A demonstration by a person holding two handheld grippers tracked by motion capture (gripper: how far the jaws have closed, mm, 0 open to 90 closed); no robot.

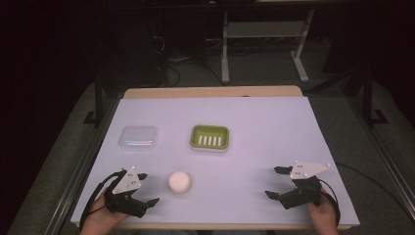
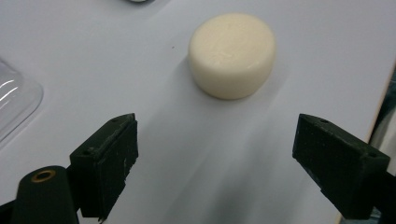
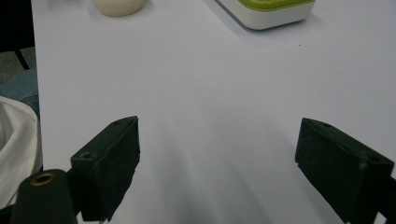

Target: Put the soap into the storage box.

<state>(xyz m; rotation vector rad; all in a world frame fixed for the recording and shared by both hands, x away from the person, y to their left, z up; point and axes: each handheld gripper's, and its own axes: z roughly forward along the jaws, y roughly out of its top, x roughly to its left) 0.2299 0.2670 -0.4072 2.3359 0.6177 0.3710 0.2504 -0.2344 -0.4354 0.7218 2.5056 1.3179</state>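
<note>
A: Quick one. Where's the soap [image 1: 179, 181] sitting?

B: On the white table [image 1: 254, 132], near the front edge, at about 3 o'clock from the left gripper [image 1: 145, 190] and just beside it. In the left gripper view the soap [image 2: 232, 54] is lying at 12 to 1 o'clock ahead of the jaws, not touching them.

A: Jaws?

B: Both grippers are standing wide open, holding nothing. The right gripper [image 1: 274, 182] is sitting well apart, over at the front right, pointing across bare table.

A: Other stuff?

B: A green soap dish [image 1: 210, 137] at 12 to 1 o'clock behind the soap, and a clear plastic lid [image 1: 138, 137] at 11 o'clock. Both are lying apart from it.

A: Handling?

B: I'm guessing it's a firm, light, round puck with a smooth, maybe slippery skin. I'd be pinching across the curved side wall at mid height, with the pads on opposite sides, squeezing gently so it isn't squirting out or denting.
</note>
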